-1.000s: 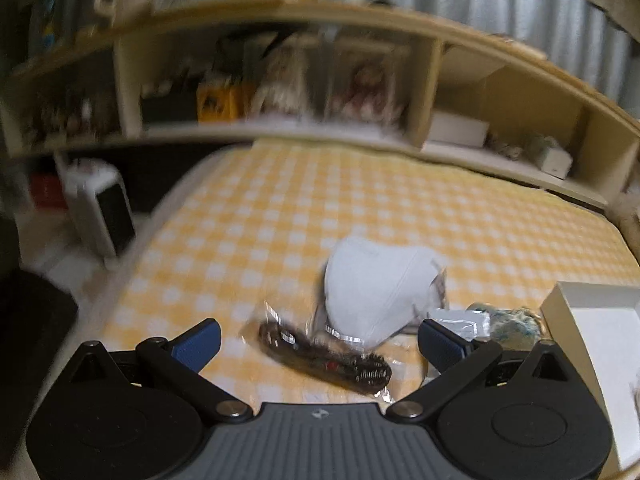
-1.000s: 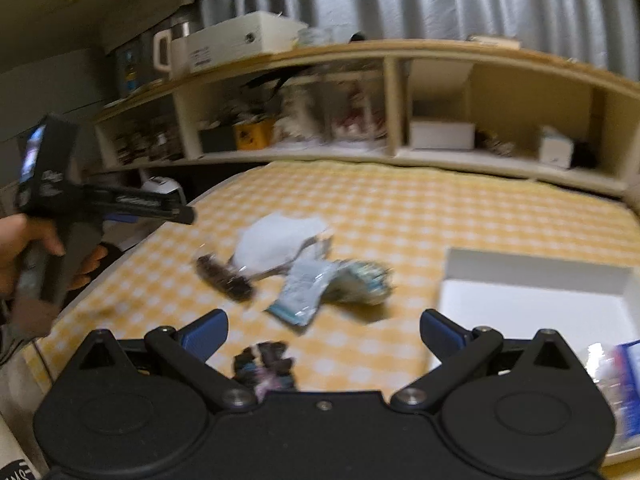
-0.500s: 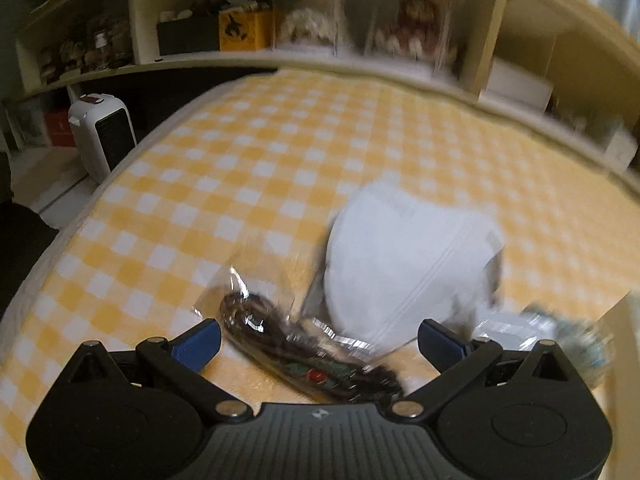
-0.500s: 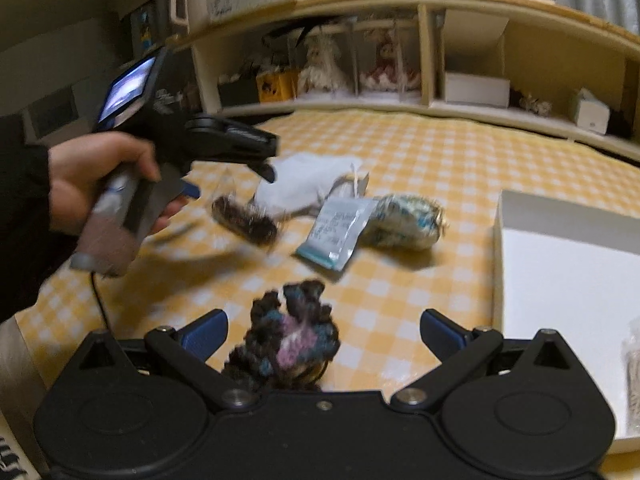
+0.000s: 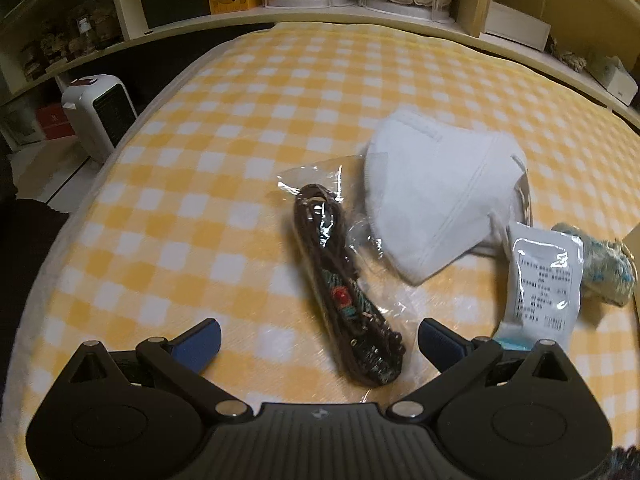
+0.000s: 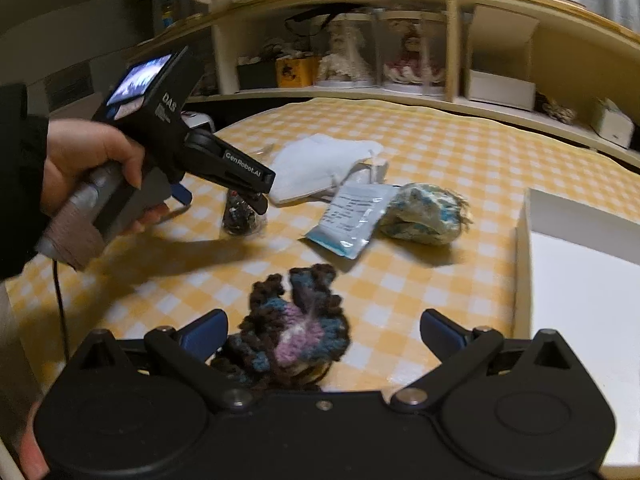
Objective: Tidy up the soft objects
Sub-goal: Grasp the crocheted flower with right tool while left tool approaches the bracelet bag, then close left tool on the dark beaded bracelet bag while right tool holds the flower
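Note:
On the yellow checked cloth point(image 5: 224, 168) lie a dark beaded item in a clear bag point(image 5: 344, 296), a white face mask point(image 5: 436, 204), a sealed white and blue packet point(image 5: 544, 284) and a blue-white knitted piece point(image 5: 608, 268). My left gripper point(image 5: 318, 342) is open, low over the bagged item, its near end between the fingers. My right gripper point(image 6: 322, 332) is open over a dark crocheted piece with a purple middle point(image 6: 292, 332). The right wrist view also shows the left gripper point(image 6: 224, 196), the bag point(image 6: 242, 216), the mask point(image 6: 316, 164), the packet point(image 6: 352, 216) and the knitted piece point(image 6: 424, 216).
A white box point(image 6: 580, 280) stands at the right on the cloth. Wooden shelves point(image 6: 400, 92) with dolls, jars and boxes run behind. A small white heater point(image 5: 100, 112) stands on the floor off the left edge.
My left gripper has come down and forward over the bagged item. My right gripper has moved closer to the crocheted piece, which now lies between its fingers.

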Motion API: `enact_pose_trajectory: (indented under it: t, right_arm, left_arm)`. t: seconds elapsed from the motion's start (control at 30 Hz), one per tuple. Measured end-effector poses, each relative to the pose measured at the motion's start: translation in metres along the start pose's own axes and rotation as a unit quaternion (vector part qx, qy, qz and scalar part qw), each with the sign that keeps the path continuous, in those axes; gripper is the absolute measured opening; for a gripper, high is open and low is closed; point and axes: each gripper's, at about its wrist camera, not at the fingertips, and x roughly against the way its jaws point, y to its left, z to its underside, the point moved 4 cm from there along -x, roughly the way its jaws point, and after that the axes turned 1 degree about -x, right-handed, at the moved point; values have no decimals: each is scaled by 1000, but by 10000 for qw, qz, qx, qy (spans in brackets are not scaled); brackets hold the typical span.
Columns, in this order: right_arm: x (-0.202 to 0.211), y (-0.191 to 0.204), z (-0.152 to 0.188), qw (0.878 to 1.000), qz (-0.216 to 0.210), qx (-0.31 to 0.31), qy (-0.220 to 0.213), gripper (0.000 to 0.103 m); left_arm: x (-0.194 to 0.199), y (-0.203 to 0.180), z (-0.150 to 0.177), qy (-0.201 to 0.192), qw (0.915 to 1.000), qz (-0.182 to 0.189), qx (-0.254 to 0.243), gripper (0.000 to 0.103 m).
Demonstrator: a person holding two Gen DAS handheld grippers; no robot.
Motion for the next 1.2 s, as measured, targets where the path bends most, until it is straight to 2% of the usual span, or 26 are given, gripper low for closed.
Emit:
enact_pose_trajectory:
  t: [0.1, 0.13, 0.17, 0.2, 0.27, 0.33, 0.43, 0.5, 0.6, 0.73, 0.8, 0.83, 0.87, 0.9, 1.0, 1.03, 1.13, 1.2]
  right_arm:
    - [-4, 7, 1, 9996, -245, 81, 128, 103]
    - [-6, 9, 1, 9988, -446, 72, 195, 102]
    - [-8, 11, 1, 9979, -576, 55, 277, 97]
    - [-11, 12, 2, 9974, -619, 41, 364, 87]
    - [-15, 15, 4, 9975, -511, 78, 487, 79]
    - [-17, 17, 6, 9979, -359, 205, 501, 77]
    - [-20, 20, 6, 9976, -382, 256, 509, 66]
    - [-21, 23, 8, 9973, -375, 319, 542, 64]
    - [-20, 25, 10, 9969, -323, 421, 575, 62]
    - [-19, 26, 12, 9965, -364, 402, 629, 60]
    - [-19, 26, 12, 9965, -366, 373, 650, 60]
    - [-21, 26, 12, 9965, -369, 349, 670, 60]
    - [-21, 26, 12, 9965, -368, 329, 681, 60]
    - [-22, 26, 13, 9965, -362, 314, 688, 60]
    - [-23, 27, 14, 9962, -343, 360, 721, 60]
    - [-23, 27, 14, 9961, -340, 376, 728, 60]
    - [-22, 27, 15, 9959, -343, 348, 757, 60]
    - [-22, 26, 15, 9958, -346, 351, 770, 60]
  left_arm:
    - [6, 5, 1, 17, 10000, -48, -32, 99]
    - [9, 7, 2, 2, 10000, -84, -52, 94]
    - [11, 8, 1, -9, 9999, -107, -66, 90]
    - [13, 9, 1, -18, 9999, -104, -66, 88]
    - [15, 10, 0, -34, 10000, -37, 8, 86]
    - [14, 9, -2, -53, 9999, 99, 130, 86]
    - [7, 9, -2, 63, 9970, 440, 635, 86]
    - [0, 11, 0, 107, 9920, 604, 1104, 86]
    - [-3, 17, -2, -88, 9821, 644, 1766, 86]
    - [-3, 28, 1, -238, 9583, 883, 2706, 86]
    - [-2, 31, 3, -234, 9489, 936, 3006, 86]
    - [-2, 31, 4, -197, 9458, 935, 3105, 82]
    - [-1, 29, 3, -149, 9462, 898, 3106, 78]
    - [-1, 26, 2, -117, 9510, 812, 2981, 77]
    - [-2, 12, -3, -71, 9770, 521, 2067, 70]
    - [-2, 9, -4, -85, 9833, 454, 1760, 68]
    - [-4, 0, -5, -90, 9940, 311, 1046, 63]
    - [-3, -5, -4, -62, 9982, 310, 511, 61]
